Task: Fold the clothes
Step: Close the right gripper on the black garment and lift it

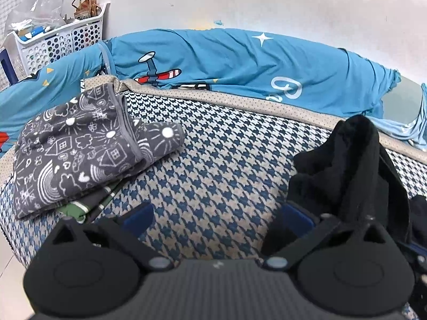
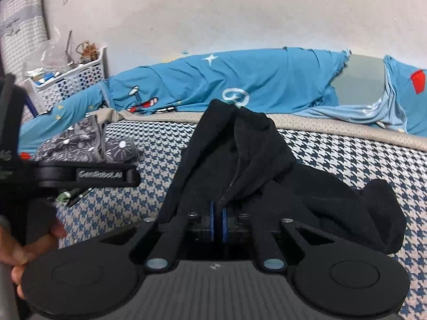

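The black garment lies bunched on the houndstooth mattress, its long axis running from the right gripper away toward the blue cartoon bedsheet. That gripper's blue pads are clenched on its near edge. The left gripper is spread wide, released, just left of the garment. A folded grey patterned cloth lies well to the left.

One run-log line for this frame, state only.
left gripper open, free | right gripper shut on black garment | grey patterned garment folded | surface: houndstooth bed
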Available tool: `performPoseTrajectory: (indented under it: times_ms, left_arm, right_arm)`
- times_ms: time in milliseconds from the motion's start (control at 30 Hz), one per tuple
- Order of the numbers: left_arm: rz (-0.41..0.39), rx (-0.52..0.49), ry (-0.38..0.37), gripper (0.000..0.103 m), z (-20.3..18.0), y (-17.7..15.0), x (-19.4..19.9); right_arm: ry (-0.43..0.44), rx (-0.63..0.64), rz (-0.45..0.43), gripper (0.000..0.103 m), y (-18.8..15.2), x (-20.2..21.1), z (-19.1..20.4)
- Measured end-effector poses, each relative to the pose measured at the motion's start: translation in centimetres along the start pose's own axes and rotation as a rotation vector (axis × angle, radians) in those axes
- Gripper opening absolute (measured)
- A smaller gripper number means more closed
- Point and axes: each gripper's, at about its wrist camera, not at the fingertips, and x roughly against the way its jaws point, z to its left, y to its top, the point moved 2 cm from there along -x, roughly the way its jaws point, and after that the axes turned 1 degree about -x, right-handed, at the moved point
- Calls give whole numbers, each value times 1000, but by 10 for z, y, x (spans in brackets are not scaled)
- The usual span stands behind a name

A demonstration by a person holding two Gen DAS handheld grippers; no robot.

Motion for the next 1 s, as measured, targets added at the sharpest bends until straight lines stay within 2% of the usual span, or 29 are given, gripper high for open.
performPoseTrajectory:
  times_ms: [267,633,833,1000]
  left_arm:
    - [-36,-3,-69,103,-8,1,9]
    - [-107,-21,-230,103,-19,-1,29]
    - [-45,-34,-183,103,-21,-6,15]
    - [38,-59,-139,103,-24,-14,0]
  right_arm:
    - [39,85,16,8,-10,14,9]
    - [85,261,133,8,-50,19,18]
    - [164,335,192,8,-68,29,20]
    - [184,349,220,10,-74,36,16]
